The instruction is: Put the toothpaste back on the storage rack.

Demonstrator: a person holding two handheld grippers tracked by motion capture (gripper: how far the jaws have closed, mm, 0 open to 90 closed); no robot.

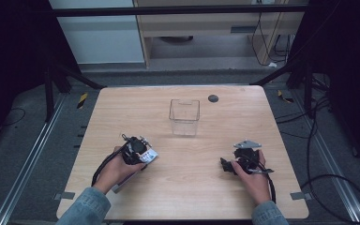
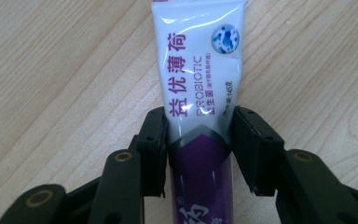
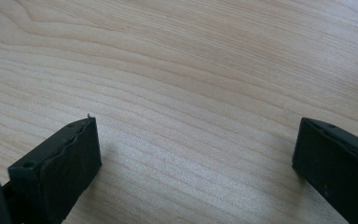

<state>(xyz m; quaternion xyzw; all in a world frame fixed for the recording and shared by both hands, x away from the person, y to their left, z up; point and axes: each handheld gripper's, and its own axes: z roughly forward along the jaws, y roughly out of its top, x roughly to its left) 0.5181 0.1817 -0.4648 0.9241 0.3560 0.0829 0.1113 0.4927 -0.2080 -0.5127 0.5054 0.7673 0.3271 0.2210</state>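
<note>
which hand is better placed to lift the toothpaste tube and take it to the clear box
Left. The left gripper already straddles the toothpaste tube, its jaws against both sides. The right gripper stands open over bare table. The clear box sits roughly midway between both hands.

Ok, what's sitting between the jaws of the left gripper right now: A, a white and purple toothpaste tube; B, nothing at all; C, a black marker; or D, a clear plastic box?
A: in the left gripper view the jaws of the left gripper flank a white and purple toothpaste tube lying on the wooden table, while the clear plastic box stands apart farther up the table.
</note>
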